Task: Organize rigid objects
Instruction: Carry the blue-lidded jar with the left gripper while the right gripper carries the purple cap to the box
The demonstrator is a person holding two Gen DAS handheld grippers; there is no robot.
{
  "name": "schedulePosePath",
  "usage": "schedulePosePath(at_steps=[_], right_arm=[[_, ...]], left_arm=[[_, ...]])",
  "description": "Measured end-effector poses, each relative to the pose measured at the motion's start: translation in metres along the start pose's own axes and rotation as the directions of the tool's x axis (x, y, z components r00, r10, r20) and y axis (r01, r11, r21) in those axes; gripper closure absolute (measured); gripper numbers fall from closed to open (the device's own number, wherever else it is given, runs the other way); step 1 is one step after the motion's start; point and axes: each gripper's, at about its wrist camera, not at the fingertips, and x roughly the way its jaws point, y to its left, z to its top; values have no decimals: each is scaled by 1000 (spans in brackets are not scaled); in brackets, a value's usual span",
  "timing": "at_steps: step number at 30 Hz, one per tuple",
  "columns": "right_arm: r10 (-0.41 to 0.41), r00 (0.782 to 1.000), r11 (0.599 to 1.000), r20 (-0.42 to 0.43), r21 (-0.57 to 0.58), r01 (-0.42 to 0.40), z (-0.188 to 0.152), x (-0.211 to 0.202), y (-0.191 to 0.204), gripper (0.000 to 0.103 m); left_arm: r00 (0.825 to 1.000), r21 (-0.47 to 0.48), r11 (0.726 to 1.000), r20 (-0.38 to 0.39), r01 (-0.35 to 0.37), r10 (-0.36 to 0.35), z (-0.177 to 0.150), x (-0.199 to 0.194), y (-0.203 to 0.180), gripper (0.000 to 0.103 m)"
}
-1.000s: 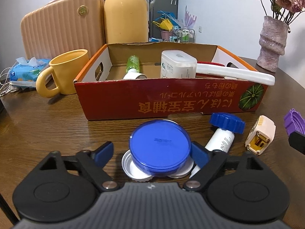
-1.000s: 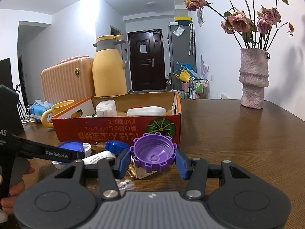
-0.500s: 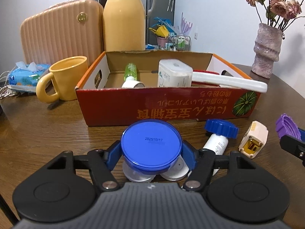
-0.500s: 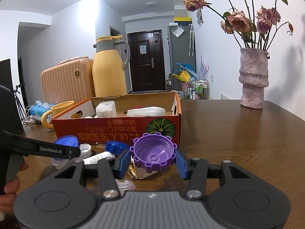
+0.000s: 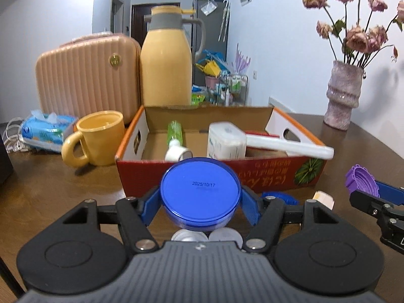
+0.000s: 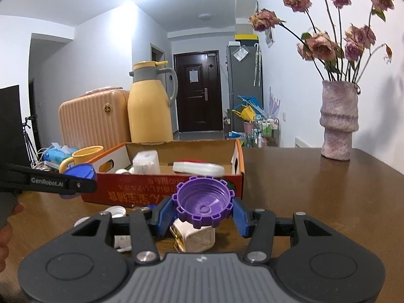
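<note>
Left tool [image 5: 200, 198]: closed around the blue lid [image 5: 200, 191], its blue fingers [image 5: 151, 205] pressing the lid's rim on both sides; it is held above the bench, in front of the box's near wall.
Blue lid: flat side up, date print 2025/10/17 on top; in the right wrist view it shows at the far left [image 6: 82, 173], level with the box rim.
Right tool [image 6: 203, 213]: clamped on the purple cap [image 6: 203, 205], which sits between the blue fingers [image 6: 164, 214] with its open, threaded side facing up and its notched edge all round.
Purple cap: held off the bench, above the cream plug [image 6: 195, 237]; in the left wrist view it sits at the right edge [image 5: 361, 180].
Red cardboard box [image 5: 219, 174]: open on top, on the wooden bench [image 5: 63, 197]; inside lie a green bottle [image 5: 174, 132] with a white cap, a white container [image 5: 226, 140], and a long white handle [image 5: 287, 146] resting over the right rim.
Under the left tool: two small silver and white lids [image 5: 189, 236] on the bench.
Beside the box: a yellow mug [image 5: 97, 139] to its left, a tissue pack [image 5: 46, 130] further left.
Behind the box: a peach suitcase [image 5: 87, 75] and a yellow thermos jug [image 5: 166, 61].
Far right: a pink vase [image 5: 343, 94] with dried roses, well apart from the box.
</note>
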Motion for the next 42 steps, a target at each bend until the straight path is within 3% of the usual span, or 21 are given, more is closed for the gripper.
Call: schedulePosePath(at_steps=[12,21,34,42], right_arm=[[11,998,999,67,-49,-8,42,15,12,53],[11,996,999,84,-33,-8,63,48,20,53],[-6,996,1000,86,28,3,82,105,19,53],[-39,999,998,37,50,37,85,138,11,53]], left_arm=[[995,-30,999,96,-32,35,33,-14,12,35],[989,-89,994,133,-59,71,56,2,18,35],[984,-150,985,141,-86,108,80,39,25,35],[986,-152,984,121,-91,110,88,68,25,35]])
